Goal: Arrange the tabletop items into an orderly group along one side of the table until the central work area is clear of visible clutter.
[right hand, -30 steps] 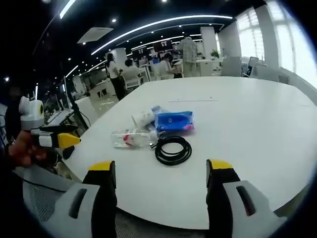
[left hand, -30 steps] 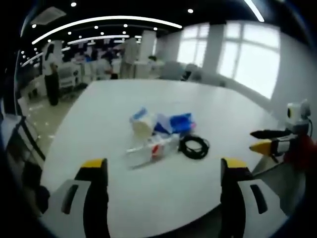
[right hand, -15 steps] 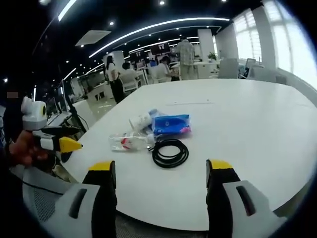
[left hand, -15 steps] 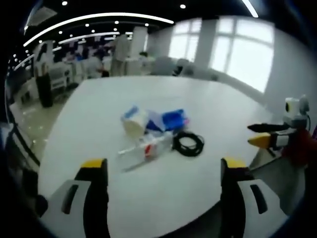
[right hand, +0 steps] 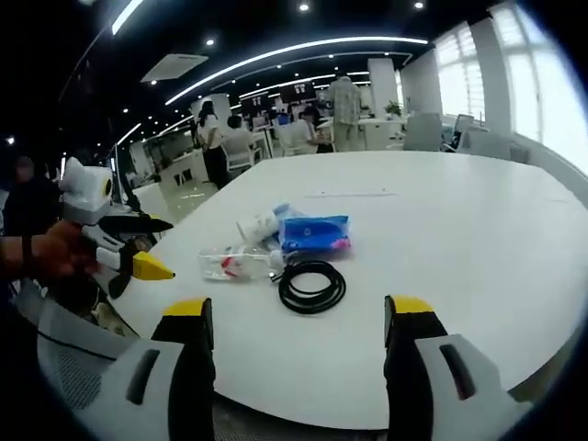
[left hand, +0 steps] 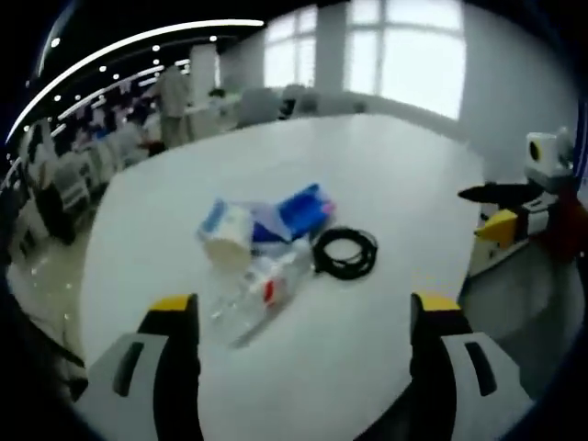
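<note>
On the round white table lay a clear plastic bottle, white paper cup, blue wipes packet and black coiled cable, with the left gripper and right gripper both spread-jawed and empty.

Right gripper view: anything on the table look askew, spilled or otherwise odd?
Nothing spilled or damaged. The clear bottle lies on its side, and the white cup, blue packet and black cable coil sit in a loose heap mid-table, not yet grouped along one side.
</note>
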A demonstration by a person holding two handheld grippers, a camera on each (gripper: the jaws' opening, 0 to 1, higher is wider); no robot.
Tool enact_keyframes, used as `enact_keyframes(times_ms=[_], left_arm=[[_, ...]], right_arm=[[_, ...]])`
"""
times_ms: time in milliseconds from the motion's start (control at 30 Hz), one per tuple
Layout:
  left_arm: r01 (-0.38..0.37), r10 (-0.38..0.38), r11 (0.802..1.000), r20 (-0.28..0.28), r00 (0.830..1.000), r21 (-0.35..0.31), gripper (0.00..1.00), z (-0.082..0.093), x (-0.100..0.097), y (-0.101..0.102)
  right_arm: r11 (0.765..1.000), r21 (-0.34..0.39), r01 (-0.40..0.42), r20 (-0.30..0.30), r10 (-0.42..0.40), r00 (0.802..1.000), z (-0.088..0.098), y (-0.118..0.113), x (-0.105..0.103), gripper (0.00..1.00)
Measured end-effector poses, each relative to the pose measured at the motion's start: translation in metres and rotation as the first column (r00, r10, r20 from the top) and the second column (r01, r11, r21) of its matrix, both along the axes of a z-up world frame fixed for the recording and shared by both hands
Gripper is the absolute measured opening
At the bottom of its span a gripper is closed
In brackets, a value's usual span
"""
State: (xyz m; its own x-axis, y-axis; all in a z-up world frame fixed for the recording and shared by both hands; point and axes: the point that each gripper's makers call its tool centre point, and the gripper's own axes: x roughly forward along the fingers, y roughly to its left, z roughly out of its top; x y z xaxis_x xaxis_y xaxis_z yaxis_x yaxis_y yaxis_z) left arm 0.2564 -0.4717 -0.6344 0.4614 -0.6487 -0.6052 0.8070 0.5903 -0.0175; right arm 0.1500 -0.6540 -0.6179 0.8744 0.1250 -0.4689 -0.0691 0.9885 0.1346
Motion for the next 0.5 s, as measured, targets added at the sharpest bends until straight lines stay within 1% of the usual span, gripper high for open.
enact_keyframes(times_ms=[100,200,267,333,367,433,467,500], left_arm=[[0.042,-0.041,0.999,-0.006,0.999,0.019,0.92,-0.004,0.01,-0.008],[0.101,-0.1,0.994,-0.007,0.995,0.052,0.92,-0.012,0.018,-0.017],[0.143,-0.142,0.987,-0.015,0.99,0.077,0.92,-0.017,0.018,-0.022],[0.196,-0.195,0.973,-0.019,0.981,0.124,0.91,-0.028,0.021,-0.027],[0.222,-0.223,0.963,-0.008,0.975,0.153,0.9,-0.032,0.024,-0.031],[0.264,-0.27,0.947,0.008,0.963,0.183,0.87,-0.037,0.027,-0.036],[0.296,-0.304,0.931,0.002,0.953,0.215,0.86,-0.043,0.028,-0.039],[0.316,-0.325,0.92,0.0,0.946,0.233,0.86,-0.046,0.029,-0.04]], right_arm=[[1.0,-0.002,0.008,0.001,-0.008,1.0,0.0,-0.002,0.0,0.76],[1.0,-0.003,0.011,0.002,-0.011,1.0,0.0,-0.003,0.001,0.76],[1.0,0.0,0.011,0.001,-0.011,1.0,0.0,-0.003,0.001,0.76],[1.0,-0.001,0.012,-0.003,-0.012,1.0,0.0,-0.003,0.0,0.76],[1.0,-0.002,0.014,-0.004,-0.014,1.0,-0.001,-0.003,0.0,0.76],[1.0,-0.006,0.021,-0.006,-0.021,1.0,-0.001,-0.005,0.0,0.76],[1.0,-0.011,0.029,-0.004,-0.03,1.0,0.0,-0.007,0.0,0.76],[0.999,-0.011,0.034,-0.003,-0.034,0.999,0.0,-0.008,0.0,0.76]])
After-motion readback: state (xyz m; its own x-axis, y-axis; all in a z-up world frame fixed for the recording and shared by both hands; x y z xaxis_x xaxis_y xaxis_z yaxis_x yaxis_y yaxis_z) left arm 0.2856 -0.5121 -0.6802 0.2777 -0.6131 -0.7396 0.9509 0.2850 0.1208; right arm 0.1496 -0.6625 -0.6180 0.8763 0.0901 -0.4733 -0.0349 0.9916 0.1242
